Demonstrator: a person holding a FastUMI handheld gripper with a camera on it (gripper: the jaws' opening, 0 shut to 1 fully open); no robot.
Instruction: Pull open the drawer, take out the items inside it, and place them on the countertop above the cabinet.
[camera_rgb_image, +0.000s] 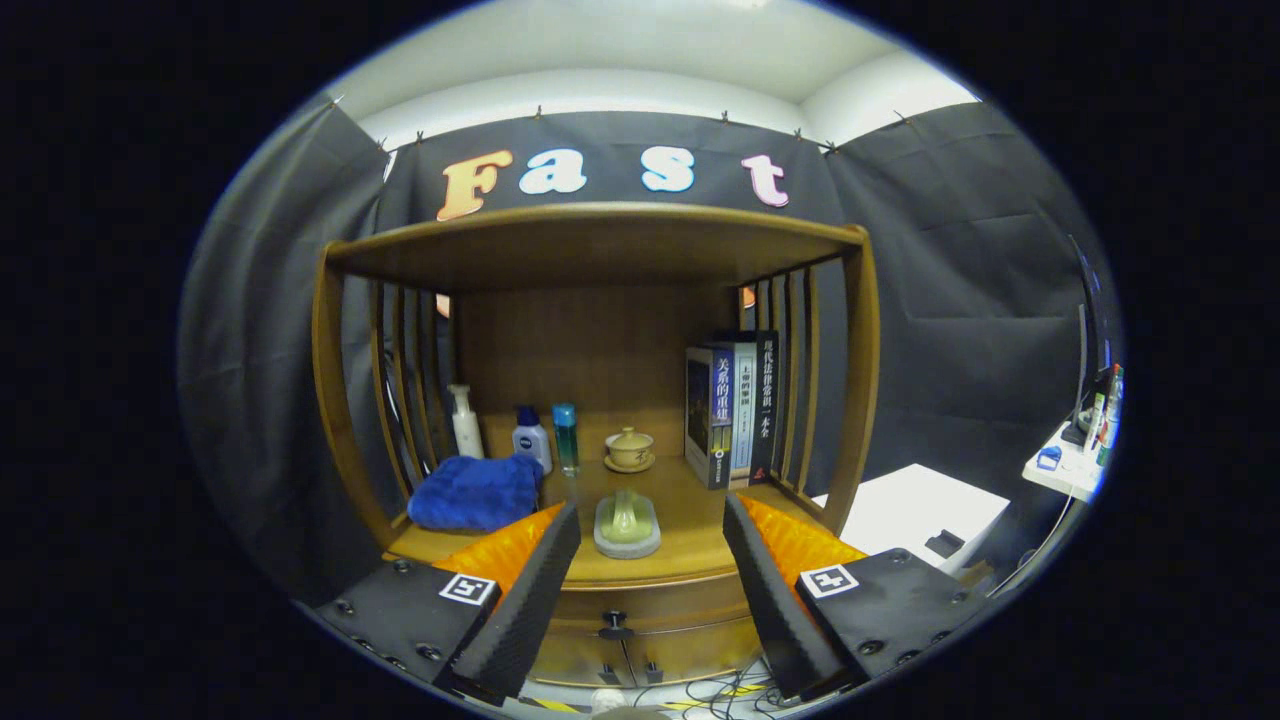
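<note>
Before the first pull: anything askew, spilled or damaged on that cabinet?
Nothing stands out. Drawer shut, its knob intact. On the countertop, bottles, lidded cup and books stand upright; blue cloth is bunched; soap dish sits flat. Gripper open, short of the cabinet.

The gripper (650, 545) is held with its fingers spread wide, and an unobstructed gap is left between them toward the drawer knob (614, 625) at the lower centre of the frame. The drawer (650, 605) front is seen closed, with nothing standing before it. On the countertop (690, 540) above, the middle front is occupied by a pale green dish (627, 525), and the left front by a folded blue towel (476, 492). Further back, passage is blocked by three bottles (532, 436), a lidded teacup (629, 448) and upright books (732, 408) at the right. Bare wood is left between dish and books. The sides are closed by wooden slats (795, 380).
</note>
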